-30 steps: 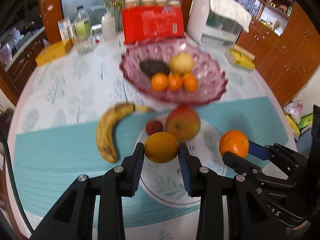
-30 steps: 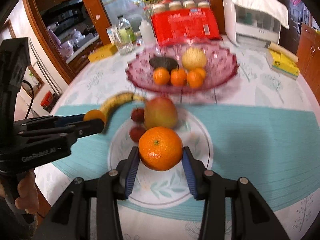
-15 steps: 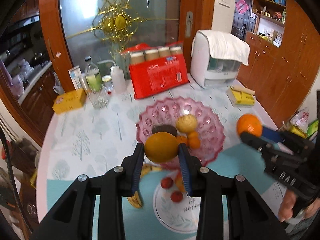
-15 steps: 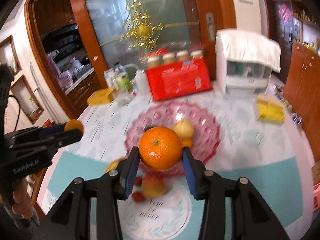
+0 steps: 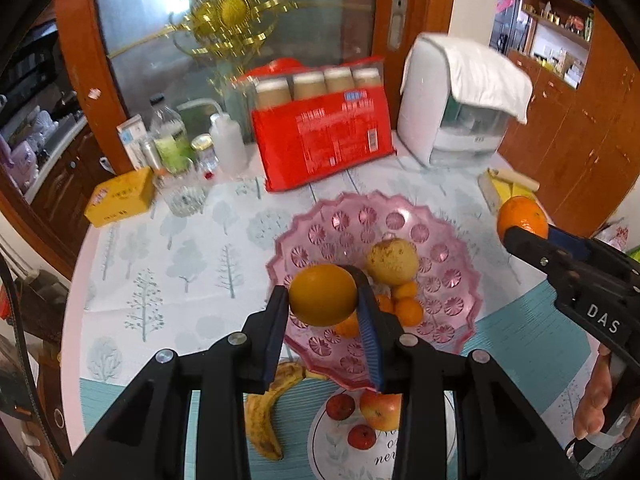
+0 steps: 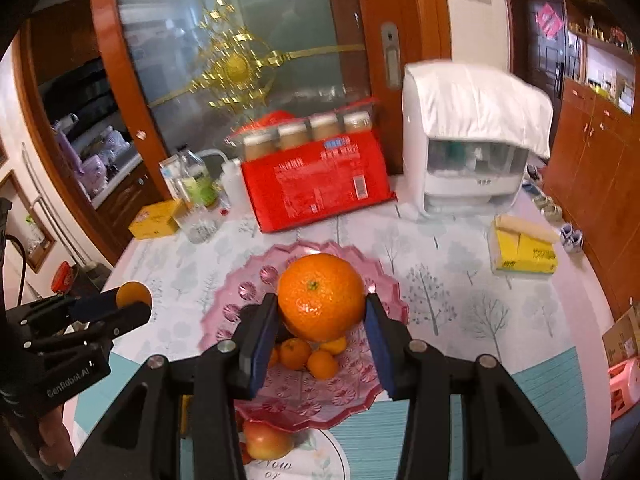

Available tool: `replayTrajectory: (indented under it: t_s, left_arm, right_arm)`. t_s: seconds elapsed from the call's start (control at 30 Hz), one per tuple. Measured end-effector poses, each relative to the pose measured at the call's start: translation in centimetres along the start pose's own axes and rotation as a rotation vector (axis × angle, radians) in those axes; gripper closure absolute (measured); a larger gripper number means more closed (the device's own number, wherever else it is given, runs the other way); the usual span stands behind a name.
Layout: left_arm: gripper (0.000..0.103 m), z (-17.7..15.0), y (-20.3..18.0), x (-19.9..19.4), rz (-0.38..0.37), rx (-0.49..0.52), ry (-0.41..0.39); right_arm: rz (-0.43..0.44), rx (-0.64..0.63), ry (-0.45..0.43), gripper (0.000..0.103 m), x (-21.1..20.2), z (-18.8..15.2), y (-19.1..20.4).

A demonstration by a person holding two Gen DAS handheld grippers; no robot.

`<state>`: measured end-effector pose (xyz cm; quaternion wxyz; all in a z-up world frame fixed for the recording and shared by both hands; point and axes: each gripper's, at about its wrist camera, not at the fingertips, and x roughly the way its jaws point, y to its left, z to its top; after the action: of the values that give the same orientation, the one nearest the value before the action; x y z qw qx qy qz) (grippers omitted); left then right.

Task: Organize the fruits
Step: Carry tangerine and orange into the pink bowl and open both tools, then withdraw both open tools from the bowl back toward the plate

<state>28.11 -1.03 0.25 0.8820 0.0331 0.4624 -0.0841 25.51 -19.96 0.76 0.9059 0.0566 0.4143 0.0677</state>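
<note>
My left gripper (image 5: 323,300) is shut on a yellow-orange citrus fruit (image 5: 322,294) and holds it above the near-left part of the pink glass bowl (image 5: 448,336). My right gripper (image 6: 321,312) is shut on a bright orange (image 6: 321,297) above the same bowl (image 6: 384,292). The bowl holds a yellow pear (image 5: 392,261), several small mandarins (image 5: 408,310) and a dark fruit mostly hidden behind the held fruit. A white plate (image 5: 328,452) near me holds an apple (image 5: 380,410) and two small red fruits (image 5: 340,406). A banana (image 5: 262,412) lies left of the plate.
A red carton pack (image 5: 324,144), a white appliance (image 5: 460,120) with a cloth, bottles and a glass (image 5: 180,196), and a yellow box (image 5: 120,198) stand at the table's far side. A yellow tissue pack (image 6: 524,252) lies at the right. A teal mat (image 6: 548,392) covers the near side.
Both grippers have risen from the plate with their fruits and now hang over the pink bowl; the view has pulled back and tilted down onto the bowl.
</note>
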Motion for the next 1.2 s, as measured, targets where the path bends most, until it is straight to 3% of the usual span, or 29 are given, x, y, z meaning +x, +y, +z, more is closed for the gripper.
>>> replayTrajectory:
  t_s: [0.4,0.87,0.93,1.0,1.2]
  left_arm:
    - [0.070,-1.2,-0.5,10.8,-0.001,0.039,0.167]
    - [0.068,-2.2,-0.4,14.8,-0.005,0.043,0.238]
    - [0.061,-2.3,-0.4,14.7,-0.006,0.042,0.236]
    - [0.045,-2.3,-0.3,14.5,-0.001,0.041,0.224]
    - [0.038,-2.2,-0.5,12.8,0.015,0.050,0.182]
  right_arm:
    - [-0.077,0.030,0.215,0.059,10.1,-3.7,-2.1]
    - [-0.094,0.025,0.323,0.058,14.5,-5.5,-2.5]
    - [-0.080,0.031,0.332,0.058,14.6,-5.6,-2.5]
    - [-0.075,0.033,0.335,0.057,14.6,-5.7,-2.4]
    - [-0.074,0.014,0.299,0.056,13.5,-5.3,-1.8]
